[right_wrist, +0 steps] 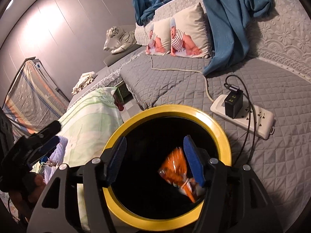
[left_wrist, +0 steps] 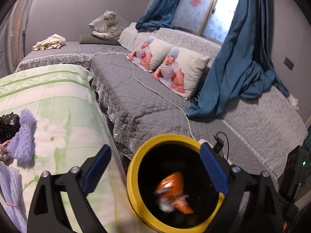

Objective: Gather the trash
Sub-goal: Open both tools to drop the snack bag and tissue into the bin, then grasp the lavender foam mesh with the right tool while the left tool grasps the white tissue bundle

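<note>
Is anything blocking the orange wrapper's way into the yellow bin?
Nothing visible. The orange wrapper shows blurred inside the open mouth of the yellow bin, beside one finger of the open right gripper; no lid covers the opening.

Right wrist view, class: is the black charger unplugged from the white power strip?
No: the black charger stands plugged into the white power strip on the grey quilt.

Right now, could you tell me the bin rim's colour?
Yellow; the bin rim shows best in the right wrist view.

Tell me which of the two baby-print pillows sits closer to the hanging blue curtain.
The nearer baby-print pillow, on the right in the left wrist view. Its far corner reaches the blue curtain; the other pillow lies beyond it, toward the plush white tiger.
</note>
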A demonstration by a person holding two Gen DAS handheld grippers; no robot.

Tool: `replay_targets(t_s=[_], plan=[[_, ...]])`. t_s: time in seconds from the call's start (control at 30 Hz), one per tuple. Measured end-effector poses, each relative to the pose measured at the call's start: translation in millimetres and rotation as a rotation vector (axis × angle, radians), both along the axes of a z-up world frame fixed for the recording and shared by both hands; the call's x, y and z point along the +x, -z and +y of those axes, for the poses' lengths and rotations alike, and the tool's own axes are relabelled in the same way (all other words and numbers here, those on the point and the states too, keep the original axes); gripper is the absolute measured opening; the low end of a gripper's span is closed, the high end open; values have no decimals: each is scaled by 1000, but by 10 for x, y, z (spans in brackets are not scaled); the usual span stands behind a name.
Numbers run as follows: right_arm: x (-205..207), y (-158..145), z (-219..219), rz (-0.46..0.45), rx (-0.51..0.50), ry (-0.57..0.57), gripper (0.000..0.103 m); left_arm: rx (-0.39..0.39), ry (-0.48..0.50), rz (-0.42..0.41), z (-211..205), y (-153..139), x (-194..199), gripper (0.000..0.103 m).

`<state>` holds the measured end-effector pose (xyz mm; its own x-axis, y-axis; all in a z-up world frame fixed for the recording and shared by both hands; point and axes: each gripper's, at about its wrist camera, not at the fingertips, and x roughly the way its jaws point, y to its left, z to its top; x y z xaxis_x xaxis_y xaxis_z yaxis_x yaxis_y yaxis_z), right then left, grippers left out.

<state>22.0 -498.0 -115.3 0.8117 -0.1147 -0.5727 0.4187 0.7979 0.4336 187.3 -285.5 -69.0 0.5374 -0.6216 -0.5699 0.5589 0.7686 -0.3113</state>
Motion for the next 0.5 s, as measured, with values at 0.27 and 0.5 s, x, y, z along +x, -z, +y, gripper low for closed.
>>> replay_targets(t_s=[0.27,0.5], plan=[[-67,-310,197,-101,-69,-36,71,-1,-70,-15,407,-275,83,95],[-47,-694,628,-250,-132,-126,89,20,-145,-121,1074,-557,47,95]])
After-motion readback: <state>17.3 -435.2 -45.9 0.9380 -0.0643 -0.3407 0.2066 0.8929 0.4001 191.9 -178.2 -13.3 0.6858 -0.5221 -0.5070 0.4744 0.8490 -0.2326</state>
